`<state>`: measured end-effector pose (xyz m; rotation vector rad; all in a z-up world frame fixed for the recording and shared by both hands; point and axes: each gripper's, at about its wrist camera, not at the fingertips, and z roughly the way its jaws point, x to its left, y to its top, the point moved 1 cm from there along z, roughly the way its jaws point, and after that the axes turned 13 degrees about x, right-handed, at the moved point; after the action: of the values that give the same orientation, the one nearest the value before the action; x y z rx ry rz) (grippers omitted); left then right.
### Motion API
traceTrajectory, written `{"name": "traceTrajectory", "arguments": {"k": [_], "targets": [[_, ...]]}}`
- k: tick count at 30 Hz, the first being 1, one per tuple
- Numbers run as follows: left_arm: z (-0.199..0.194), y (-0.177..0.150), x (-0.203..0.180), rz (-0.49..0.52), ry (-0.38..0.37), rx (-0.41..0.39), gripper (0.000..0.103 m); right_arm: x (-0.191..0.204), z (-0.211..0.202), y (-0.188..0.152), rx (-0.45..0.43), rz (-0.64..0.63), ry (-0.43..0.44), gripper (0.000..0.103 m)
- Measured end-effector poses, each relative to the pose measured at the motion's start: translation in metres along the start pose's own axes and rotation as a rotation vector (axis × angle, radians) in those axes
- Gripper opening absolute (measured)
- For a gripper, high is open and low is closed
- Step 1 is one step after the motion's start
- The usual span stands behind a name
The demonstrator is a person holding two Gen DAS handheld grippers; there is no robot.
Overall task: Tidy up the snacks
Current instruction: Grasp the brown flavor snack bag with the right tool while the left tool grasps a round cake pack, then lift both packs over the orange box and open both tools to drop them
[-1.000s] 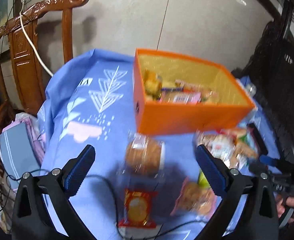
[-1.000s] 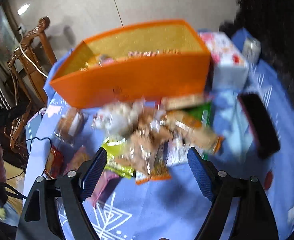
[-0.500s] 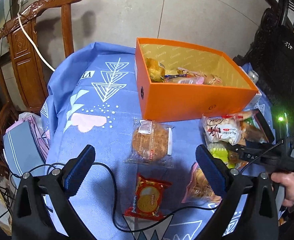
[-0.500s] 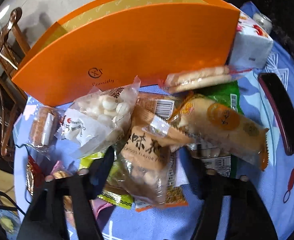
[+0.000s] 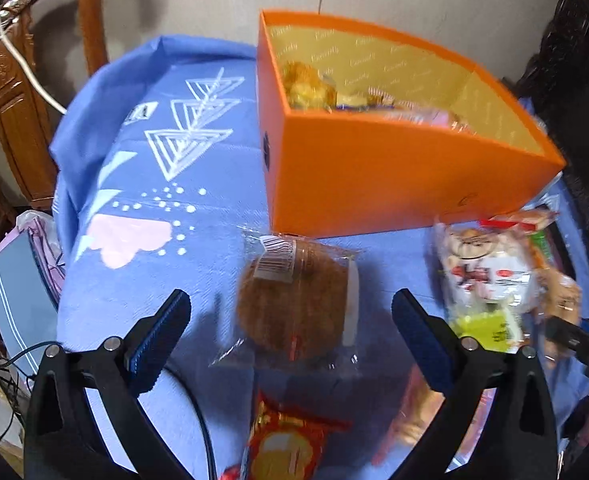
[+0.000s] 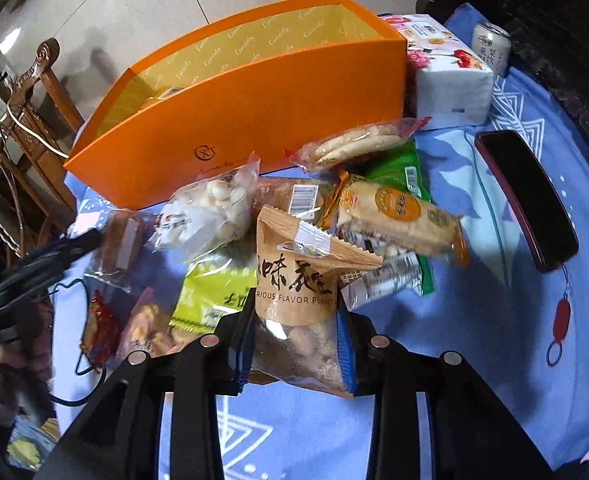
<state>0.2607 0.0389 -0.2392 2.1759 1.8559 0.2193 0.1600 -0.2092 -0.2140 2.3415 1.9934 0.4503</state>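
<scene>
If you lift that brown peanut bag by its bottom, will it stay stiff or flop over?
The brown peanut bag is thin film with lumpy contents, so it will probably sag and crinkle, not stay stiff. The right gripper, whose jaws have just been closing, squeezes its lower end, so the top may droop. It looks small and likely light.

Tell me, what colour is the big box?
Orange box, yellow-gold lining; clearest in the right wrist view.

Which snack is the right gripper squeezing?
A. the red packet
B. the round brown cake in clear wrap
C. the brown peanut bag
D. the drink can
C: the right gripper has just been closing, and its pads now press both sides of the brown peanut bag.
</scene>
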Motion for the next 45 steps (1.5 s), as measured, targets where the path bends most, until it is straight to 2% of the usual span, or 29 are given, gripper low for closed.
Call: {"name": "traceTrajectory", "arguments": {"k": [9, 11, 13, 14, 23, 30, 36, 41, 45], "targets": [[0.051, 0.005, -0.008, 0.038, 0.061, 0.113, 0.099, -0.006, -0.016, -0.002, -0.025, -0.013, 0.003, 0.035], [0.054, 0.004, -0.008, 0.038, 0.07, 0.107, 0.099, -0.005, -0.016, -0.001, -0.024, -0.01, 0.002, 0.035], [0.053, 0.002, -0.011, 0.063, 0.078, 0.083, 0.092, -0.006, -0.017, -0.001, -0.021, -0.007, 0.0, 0.035], [0.05, 0.002, -0.013, 0.076, 0.074, 0.063, 0.077, -0.006, -0.016, -0.001, -0.016, -0.007, -0.004, 0.035], [0.037, -0.013, -0.01, 0.064, 0.034, 0.046, 0.076, -0.005, -0.024, -0.003, -0.044, -0.011, -0.011, 0.035], [-0.008, -0.032, -0.006, 0.037, 0.018, -0.023, 0.076, -0.004, -0.035, -0.007, -0.066, -0.014, -0.001, 0.035], [-0.077, -0.032, -0.02, 0.07, -0.028, -0.155, 0.076, 0.007, -0.066, 0.002, -0.144, -0.049, 0.033, 0.035], [-0.123, 0.013, -0.032, 0.066, -0.082, -0.278, 0.076, 0.019, -0.096, 0.032, -0.244, -0.084, 0.056, 0.035], [-0.144, 0.056, -0.043, 0.085, -0.099, -0.354, 0.076, 0.029, -0.117, 0.069, -0.325, -0.13, 0.058, 0.035]]}}
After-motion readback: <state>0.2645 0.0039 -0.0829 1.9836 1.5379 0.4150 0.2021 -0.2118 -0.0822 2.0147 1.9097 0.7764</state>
